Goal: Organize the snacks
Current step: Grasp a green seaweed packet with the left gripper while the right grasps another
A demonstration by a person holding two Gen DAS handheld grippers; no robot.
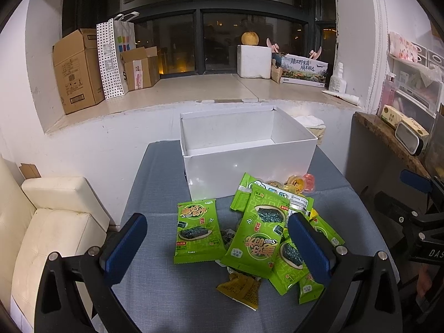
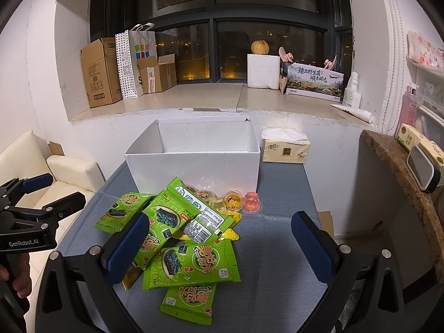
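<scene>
White cardboard box (image 2: 194,166), open top, upright at far end of the grey table (image 2: 277,249); the inside that shows is bare. Green seaweed snack packets (image 2: 191,266) heaped in front of box, lying flat and overlapping at odd angles, some label-up, one showing its barcode back. One packet (image 1: 198,230) sits a bit apart on left of pile, label up. A yellow-brown packet (image 1: 241,288) pokes out from under the near edge of pile. Row of small jelly cups just beside box's front wall: yellow ones (image 2: 231,199), one pink/red cup (image 2: 252,201) at right end, all upright, close together.
</scene>
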